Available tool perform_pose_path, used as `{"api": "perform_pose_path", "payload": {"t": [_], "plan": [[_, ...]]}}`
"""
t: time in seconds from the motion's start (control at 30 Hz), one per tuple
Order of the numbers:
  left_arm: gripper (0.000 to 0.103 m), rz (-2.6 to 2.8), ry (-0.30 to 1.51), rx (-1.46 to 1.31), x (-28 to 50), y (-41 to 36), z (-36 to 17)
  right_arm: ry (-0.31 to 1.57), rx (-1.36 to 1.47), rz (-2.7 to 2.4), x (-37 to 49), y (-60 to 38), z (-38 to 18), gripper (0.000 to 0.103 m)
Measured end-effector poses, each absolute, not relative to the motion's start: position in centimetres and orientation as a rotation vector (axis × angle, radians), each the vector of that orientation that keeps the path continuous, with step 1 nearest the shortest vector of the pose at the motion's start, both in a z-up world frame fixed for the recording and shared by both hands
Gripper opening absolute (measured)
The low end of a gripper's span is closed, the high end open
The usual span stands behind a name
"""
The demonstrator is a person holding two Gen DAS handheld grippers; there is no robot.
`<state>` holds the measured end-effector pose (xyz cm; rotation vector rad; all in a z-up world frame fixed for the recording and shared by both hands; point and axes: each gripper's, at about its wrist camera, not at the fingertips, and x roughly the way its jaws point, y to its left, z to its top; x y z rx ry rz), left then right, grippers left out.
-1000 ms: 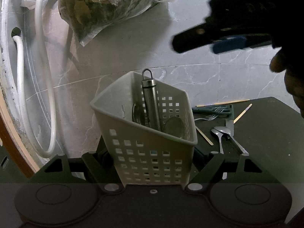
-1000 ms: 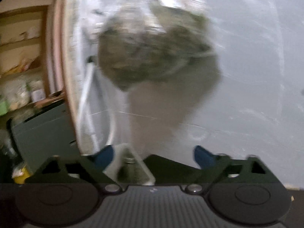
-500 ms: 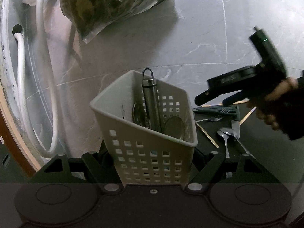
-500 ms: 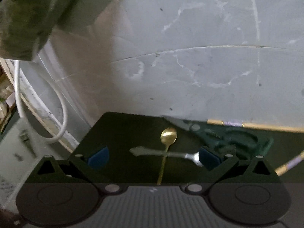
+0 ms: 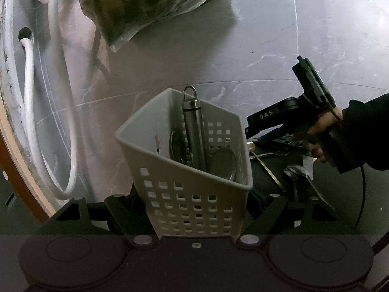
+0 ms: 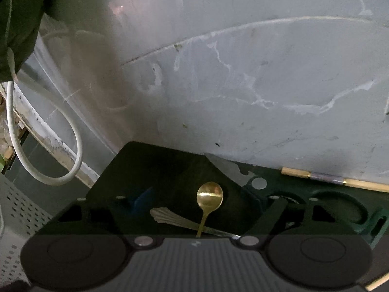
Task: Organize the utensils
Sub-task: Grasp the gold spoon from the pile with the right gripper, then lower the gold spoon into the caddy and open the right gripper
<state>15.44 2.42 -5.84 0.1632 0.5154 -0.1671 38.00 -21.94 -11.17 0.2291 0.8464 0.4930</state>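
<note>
Right gripper (image 6: 195,202) sits over the gold spoon (image 6: 208,199) at lower centre, handle running toward the camera along the fingers, jaws apart and just closing, not yet touching; left gripper (image 5: 194,194), clamped on the basket (image 5: 192,170), is farther off.

We are looking at a white plastic basket (image 5: 194,194) with a matt, perforated wall, gripped between the tongs of the left gripper (image 5: 194,219) — themselves matt black plastic. Inside it a brushed-metal handle (image 5: 193,131) is catching dull light. Behind the tongs, the grey marbled wall (image 5: 267,48) is shining glossy and smooth, with a crinkled clear plastic bag (image 5: 150,7) and a smooth white hose (image 5: 29,112) hanging against it. Between the right gripper's (image 6: 201,206) tongs a polished gold-toned spoon (image 6: 209,196) is gleaming on a matt black table (image 6: 158,165), crossing a silvery ribbed metal handle (image 6: 170,217).
</note>
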Motion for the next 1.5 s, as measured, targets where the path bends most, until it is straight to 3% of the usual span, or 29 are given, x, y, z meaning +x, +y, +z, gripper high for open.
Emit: {"api": "perform_pose_path", "payload": {"t": [0.23,0.3,0.57,0.9,1.27,1.5], "plan": [[0.082,-0.166,0.517,0.162,15.5,2.4,-5.8,0.861,0.26,0.504,38.4,-22.1,-11.8,0.074],[0.082,-0.166,0.517,0.162,15.5,2.4,-5.8,0.861,0.247,0.495,38.4,-22.2,-11.8,0.062],[0.082,-0.165,0.516,0.162,15.5,2.4,-5.8,0.852,0.187,0.454,38.2,-21.6,-11.7,0.044],[0.082,-0.159,0.513,0.163,15.5,2.5,-5.7,0.821,0.103,0.364,37.5,-20.3,-12.3,0.007],[0.082,-0.15,0.509,0.162,15.3,2.5,-5.8,0.685,0.187,0.293,33.9,-19.8,-9.7,0.004],[0.081,-0.158,0.494,0.157,14.9,2.7,-6.0,0.531,0.267,0.231,25.8,-19.7,-5.2,0.004]]}}
